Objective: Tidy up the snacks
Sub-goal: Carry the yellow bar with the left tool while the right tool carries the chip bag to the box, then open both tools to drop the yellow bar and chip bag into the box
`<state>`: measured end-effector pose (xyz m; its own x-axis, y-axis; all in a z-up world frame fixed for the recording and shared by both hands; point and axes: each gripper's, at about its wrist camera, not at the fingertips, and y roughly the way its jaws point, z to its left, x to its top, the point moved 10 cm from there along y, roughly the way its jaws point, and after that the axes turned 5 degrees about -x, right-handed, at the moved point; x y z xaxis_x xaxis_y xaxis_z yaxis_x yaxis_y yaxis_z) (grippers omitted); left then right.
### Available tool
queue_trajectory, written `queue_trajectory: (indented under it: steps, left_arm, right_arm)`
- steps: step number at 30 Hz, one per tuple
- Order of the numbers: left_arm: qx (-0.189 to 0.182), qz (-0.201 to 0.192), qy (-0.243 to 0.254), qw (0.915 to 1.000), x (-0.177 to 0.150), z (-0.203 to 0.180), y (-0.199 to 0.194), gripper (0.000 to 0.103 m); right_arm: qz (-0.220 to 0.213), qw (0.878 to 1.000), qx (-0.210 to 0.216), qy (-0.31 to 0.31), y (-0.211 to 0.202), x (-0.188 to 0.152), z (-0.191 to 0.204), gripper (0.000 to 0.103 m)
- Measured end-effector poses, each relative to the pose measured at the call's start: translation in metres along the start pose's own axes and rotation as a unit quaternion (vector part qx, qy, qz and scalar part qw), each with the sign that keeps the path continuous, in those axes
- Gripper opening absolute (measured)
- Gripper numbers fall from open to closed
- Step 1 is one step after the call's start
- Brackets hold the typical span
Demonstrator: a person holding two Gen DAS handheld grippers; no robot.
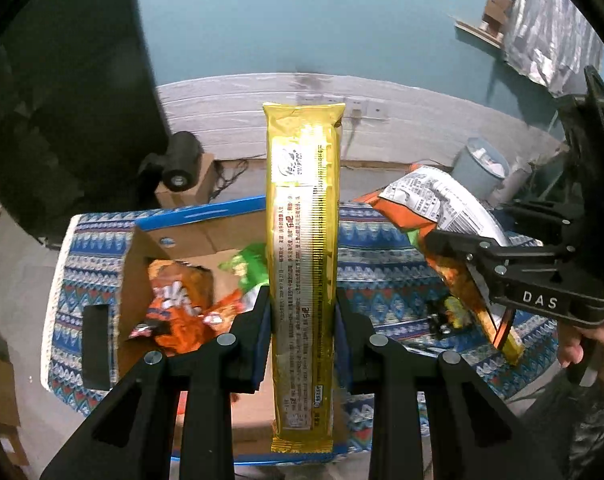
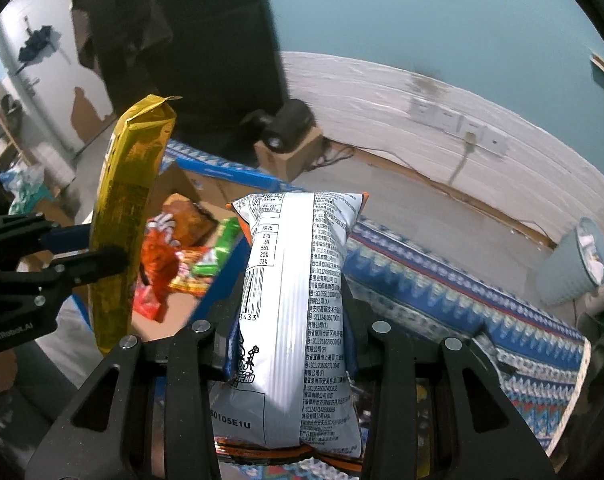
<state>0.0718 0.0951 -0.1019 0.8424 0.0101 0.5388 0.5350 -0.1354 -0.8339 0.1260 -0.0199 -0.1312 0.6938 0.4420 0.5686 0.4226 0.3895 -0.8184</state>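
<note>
My left gripper (image 1: 302, 312) is shut on a long yellow snack pack (image 1: 304, 264) and holds it upright above the cardboard box (image 1: 141, 264). The pack also shows in the right wrist view (image 2: 125, 232), with the left gripper (image 2: 113, 260) clamped on it. My right gripper (image 2: 289, 320) is shut on a silver and orange chip bag (image 2: 297, 312), held above the patterned cloth. That bag (image 1: 434, 204) and the right gripper (image 1: 454, 252) show at right in the left wrist view. Orange and green snack bags (image 1: 181, 304) lie in the box.
The box stands on a table with a blue patterned cloth (image 1: 382, 280). A pale bin (image 2: 578, 264) stands on the floor at right. A black roll on a small carton (image 1: 181, 168) sits by the white wall. More packets lie on the cloth (image 1: 450, 320).
</note>
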Motion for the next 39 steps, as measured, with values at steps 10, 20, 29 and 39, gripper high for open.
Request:
queue_trajectory:
  steps: [10, 20, 29, 39]
  left_arm:
    - [0.03, 0.003, -0.043, 0.9986, -0.02, 0.069, 0.003, 0.028]
    - [0.049, 0.018, -0.068, 0.9963, -0.039, 0.114, 0.017, 0.028]
    - [0.04, 0.041, -0.092, 0.9941, -0.05, 0.129, 0.029, 0.029]
    - [0.051, 0.039, -0.1, 0.9929, -0.045, 0.124, 0.023, 0.067]
  right_arm:
    - [0.021, 0.999, 0.029, -0.04, 0.034, 0.015, 0.066, 0.037]
    - [0.048, 0.996, 0.045, -0.064, 0.068, 0.019, 0.115, 0.037]
    - [0.067, 0.994, 0.061, -0.068, 0.092, 0.015, 0.14, 0.04]
    - [0.055, 0.995, 0.046, -0.064, 0.079, 0.015, 0.126, 0.061]
